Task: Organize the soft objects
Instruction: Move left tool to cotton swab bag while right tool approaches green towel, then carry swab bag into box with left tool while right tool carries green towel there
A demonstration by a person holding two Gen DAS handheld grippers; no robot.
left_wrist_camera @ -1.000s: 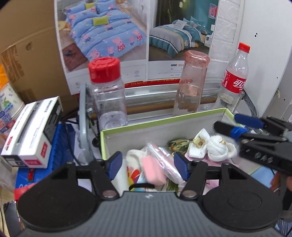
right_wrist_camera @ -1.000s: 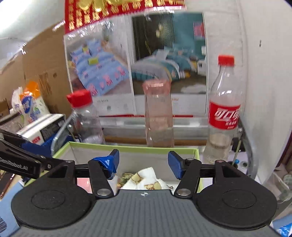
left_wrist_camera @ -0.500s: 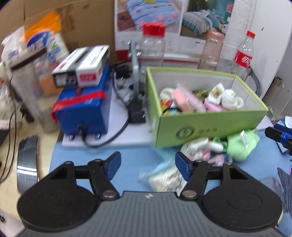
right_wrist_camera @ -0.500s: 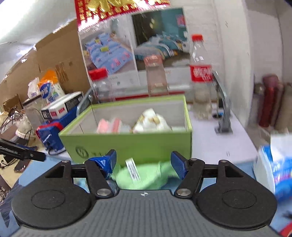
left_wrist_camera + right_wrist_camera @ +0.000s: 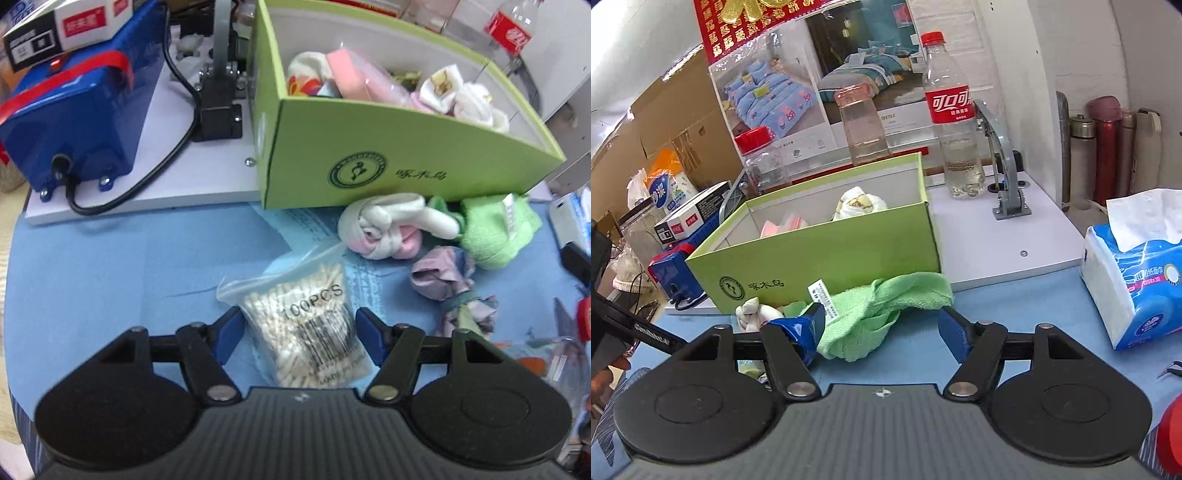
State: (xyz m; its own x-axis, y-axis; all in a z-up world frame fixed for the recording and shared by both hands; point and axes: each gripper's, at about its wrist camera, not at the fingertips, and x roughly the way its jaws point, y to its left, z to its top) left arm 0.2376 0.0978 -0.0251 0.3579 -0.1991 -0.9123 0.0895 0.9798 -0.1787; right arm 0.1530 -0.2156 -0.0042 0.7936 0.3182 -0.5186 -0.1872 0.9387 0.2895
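The left gripper (image 5: 297, 338) has its jaws spread wide, and between them lies one clear zip bag of cotton swabs (image 5: 308, 328) printed "100PCS", with a barcode and "MADE IN" partly readable; neither blue pad touches it. Ahead of these jaws, on the blue mat (image 5: 110, 266), lie three loose soft things: one rolled white-and-pink sock bundle (image 5: 388, 225), one green terry cloth (image 5: 495, 229) with a white tag to the right of it, and one crumpled lilac fabric knot (image 5: 447, 280) nearer, ahead and right of the right-hand finger. Beyond them stands one open green cardboard box (image 5: 369, 162) with a round bird logo and Chinese characters on its front wall; inside are several soft items, among them a pink pack and two white rolled socks. To the left of the box sits one blue machine (image 5: 77, 122) with a black cable, and a white carton on top.

The right gripper (image 5: 882, 326) is likewise wide open and grips nothing; the green cloth lies just ahead of its jaws, touching the left-hand pad. Behind the box stand three bottles: one red-capped clear jar (image 5: 759, 155), one pink-tinted tumbler (image 5: 862, 123) and one Coca-Cola bottle (image 5: 951, 110) labelled in Chinese. To the right of the jaws is one blue tissue pack (image 5: 1134, 280).
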